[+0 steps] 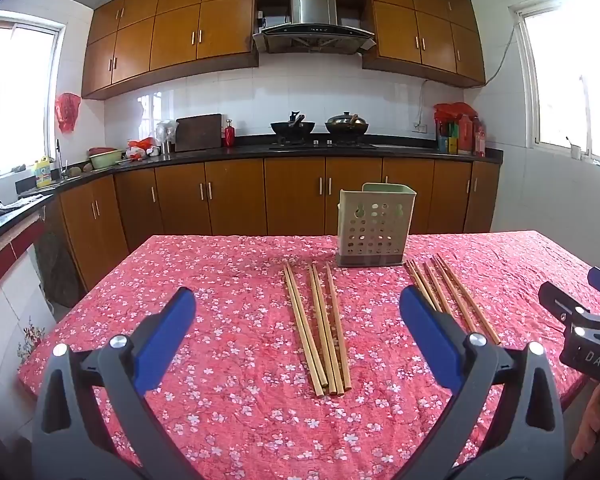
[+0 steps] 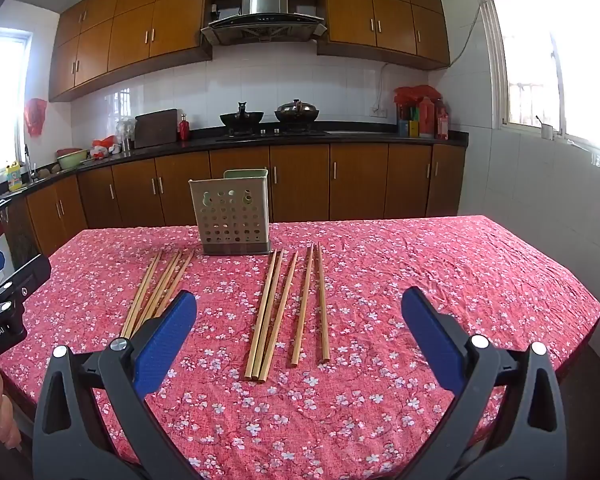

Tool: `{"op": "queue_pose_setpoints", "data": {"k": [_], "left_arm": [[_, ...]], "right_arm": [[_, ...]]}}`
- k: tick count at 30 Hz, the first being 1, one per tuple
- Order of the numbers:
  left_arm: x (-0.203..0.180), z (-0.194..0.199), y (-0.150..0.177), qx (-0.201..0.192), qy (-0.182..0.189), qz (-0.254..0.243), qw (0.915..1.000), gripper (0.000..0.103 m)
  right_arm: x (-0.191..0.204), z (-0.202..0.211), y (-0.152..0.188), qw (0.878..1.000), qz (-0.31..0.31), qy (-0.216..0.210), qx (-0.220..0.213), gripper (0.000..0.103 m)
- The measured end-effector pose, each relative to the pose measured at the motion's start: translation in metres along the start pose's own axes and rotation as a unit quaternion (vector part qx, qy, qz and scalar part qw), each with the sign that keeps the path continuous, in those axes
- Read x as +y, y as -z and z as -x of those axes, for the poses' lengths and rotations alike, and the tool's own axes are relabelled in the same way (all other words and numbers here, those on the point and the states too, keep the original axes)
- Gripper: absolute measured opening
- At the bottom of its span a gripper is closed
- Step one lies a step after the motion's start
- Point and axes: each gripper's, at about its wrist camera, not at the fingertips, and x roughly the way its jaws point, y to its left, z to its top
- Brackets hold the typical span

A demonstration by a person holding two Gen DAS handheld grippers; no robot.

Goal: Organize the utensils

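Left gripper [image 1: 298, 312] agape, right gripper [image 2: 299, 312] agape, chopsticks [image 2: 274, 316] flat on table

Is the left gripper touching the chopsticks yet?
Apart. The left wrist view shows the left gripper with jaws wide open above the tablecloth, and the left bundle of chopsticks lying flat between them with cloth visible on both sides.

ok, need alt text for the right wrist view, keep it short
Two groups of wooden chopsticks lie flat on a table with a red floral tablecloth, in front of an upright perforated utensil holder. The open right tool hangs above the near edge, empty, facing the right-hand group. The left tool shows at the left edge; kitchen cabinets fill the background.
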Motion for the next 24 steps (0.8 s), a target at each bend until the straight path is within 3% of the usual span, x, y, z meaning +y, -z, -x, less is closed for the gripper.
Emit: {"op": "queue_pose_setpoints", "data": {"k": [24], "left_arm": [[-0.0006,-0.0009,-0.0007,0.001,-0.001,0.002,1.0,0.099]], "right_arm": [[-0.0002,-0.0001,0.0001,1.0,-0.002,-0.001,0.0,0.101]]}}
